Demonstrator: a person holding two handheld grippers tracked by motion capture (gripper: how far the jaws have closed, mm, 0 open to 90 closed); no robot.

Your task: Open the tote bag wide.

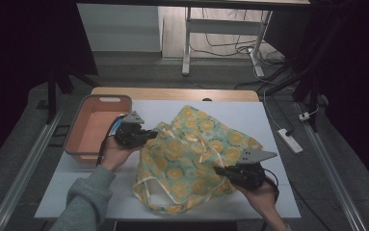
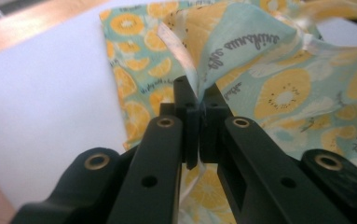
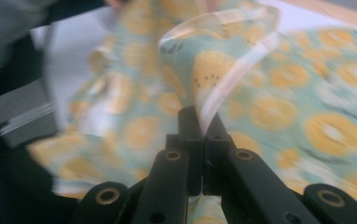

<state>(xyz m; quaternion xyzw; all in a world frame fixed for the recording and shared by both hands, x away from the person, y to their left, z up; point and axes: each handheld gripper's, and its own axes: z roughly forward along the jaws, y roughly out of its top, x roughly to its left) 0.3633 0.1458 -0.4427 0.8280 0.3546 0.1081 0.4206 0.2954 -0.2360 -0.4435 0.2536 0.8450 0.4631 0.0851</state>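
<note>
Cloth (image 1: 196, 154), mint with orange-slice print and pale trim, lies crumpled mid-worktop (image 1: 249, 113), a little right of centre. Looks like an apron or bag; cannot tell which while it is bunched.

Left tool (image 1: 149, 134): clenched on the cloth's left edge. In the left gripper view the jaws meet with a peak of fabric and a strip of trim (image 2: 181, 53) pinched between them, the cloth tenting up from the pinch.

Right tool (image 1: 219, 170): clenched on the near-right edge. The right gripper view shows trim (image 3: 241, 70) rising from the closed jaws.

Judgement: two grips on opposite edges, both at the hem. Hem is the sensible hold, since the binding is thicker and less likely to slip than a single layer. Holding two separated points lets the cloth be lifted and spread, or folded. The bin (image 1: 88, 106) at far left, orange inside, is probably where it ends up.

Hard to read:
- right gripper view is blurred; print detail lost, left third dark.
- how many layers each pinch holds is hidden by the jaws.
- cloth's true outline hidden by its own folds.
- printed lettering on the fabric too small to read.
- bin's near wall partly covered by the left hand (image 1: 114, 155).
</note>
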